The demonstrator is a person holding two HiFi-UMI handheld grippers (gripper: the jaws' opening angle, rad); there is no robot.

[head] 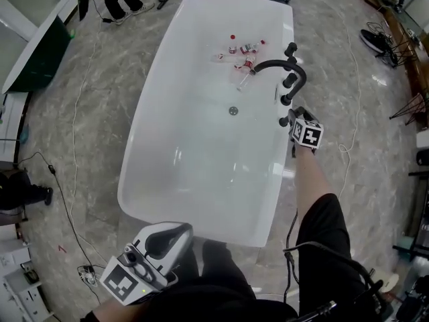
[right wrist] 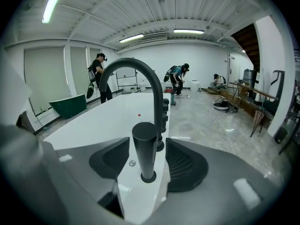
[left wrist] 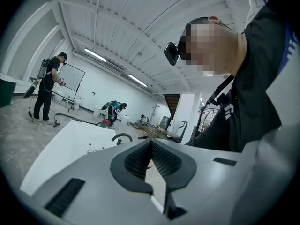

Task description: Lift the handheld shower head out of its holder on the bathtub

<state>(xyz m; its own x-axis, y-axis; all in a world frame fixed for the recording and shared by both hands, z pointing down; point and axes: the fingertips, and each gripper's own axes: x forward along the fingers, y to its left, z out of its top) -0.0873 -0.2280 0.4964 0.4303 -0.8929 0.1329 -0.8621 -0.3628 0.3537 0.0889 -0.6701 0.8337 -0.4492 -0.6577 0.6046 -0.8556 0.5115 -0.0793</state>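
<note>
- The grey marbled stone floor runs all round, with thin cables trailing over it.
- The white oval freestanding bathtub stands on it lengthwise, its long axis running away from the person. Inside, at the far end, lies a small cluster of red-capped clear bottles; a round metal drain sits in the tub floor nearer the middle. No water can be made out.
- The left gripper is held low at the near corner of the tub, well apart from the fittings. Its dark ribbed pad tips meet, with nothing between them.
- The right gripper is at the tub's right rim. Its jaws stand wide apart, one on either side of the shower head, and neither pad touches it.
- The black arched tube spout rises from that rim and curves over the basin, just behind the shower head.
- The black cylindrical handheld shower head stands upright in its round black holder on the right rim. Its long axis is vertical, its flat top end pointing up, the lower end seated in the holder.
- A row of black round knobs follows the rim beyond it.
</note>
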